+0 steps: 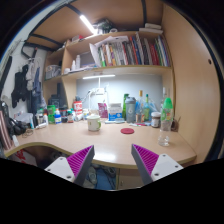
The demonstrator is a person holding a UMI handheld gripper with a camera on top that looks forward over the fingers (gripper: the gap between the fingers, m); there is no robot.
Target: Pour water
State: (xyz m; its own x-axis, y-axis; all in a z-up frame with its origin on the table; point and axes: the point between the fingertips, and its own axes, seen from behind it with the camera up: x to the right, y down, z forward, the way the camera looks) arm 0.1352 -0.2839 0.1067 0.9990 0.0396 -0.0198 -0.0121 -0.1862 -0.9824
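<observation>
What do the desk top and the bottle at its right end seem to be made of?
The desk top looks like wood or laminate: pale tan, smooth, matte. The bottle seems clear plastic, see-through with a green cap. The claw is open above the desk's near edge.

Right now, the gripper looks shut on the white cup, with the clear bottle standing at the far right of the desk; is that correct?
Not quite. In the gripper view the gripper is open and holds nothing; the white cup stands on the desk well beyond the fingers. The clear bottle does stand at the far right of the desk.
</observation>
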